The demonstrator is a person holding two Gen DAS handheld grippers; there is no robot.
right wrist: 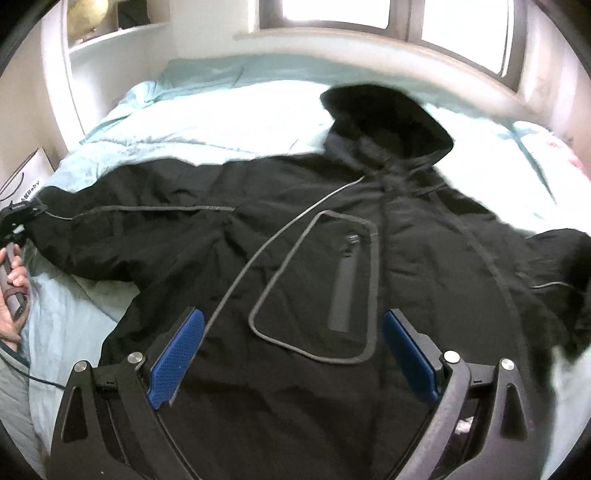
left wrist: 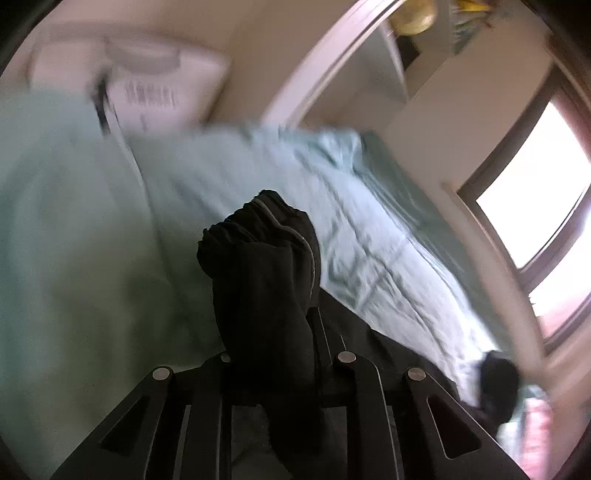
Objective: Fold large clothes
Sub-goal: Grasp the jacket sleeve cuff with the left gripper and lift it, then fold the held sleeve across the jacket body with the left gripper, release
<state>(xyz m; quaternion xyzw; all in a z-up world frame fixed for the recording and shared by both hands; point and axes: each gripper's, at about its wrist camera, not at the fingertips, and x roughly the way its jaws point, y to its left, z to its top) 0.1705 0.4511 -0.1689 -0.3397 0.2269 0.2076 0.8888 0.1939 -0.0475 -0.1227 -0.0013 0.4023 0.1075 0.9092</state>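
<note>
The jacket (right wrist: 295,229) lies front-up across the middle of the right wrist view, spread over the bed (right wrist: 229,110), its hood (right wrist: 388,118) toward the window (right wrist: 332,7) at the top and one sleeve (right wrist: 110,221) stretched to the left edge. There the left gripper (right wrist: 14,221) has the cuff. In the left wrist view that cuff (left wrist: 258,251) fills the centre, bunched and clamped between the closed jaws of the same gripper, with the bed blurred behind it. The right gripper (right wrist: 291,354) hovers at lower centre over the chest pocket (right wrist: 325,288), its blue pads (right wrist: 177,362) spread wide and holding nothing.

By the look of it, the step in hand is the first sleeve fold: the cuff is lifted, not yet laid across the body. The next move probably calls for carrying the cuff toward the frame's centre and laying the sleeve flat across the chest, while the right gripper either pins the body or goes for the other sleeve (right wrist: 554,258) at the right edge.
</note>
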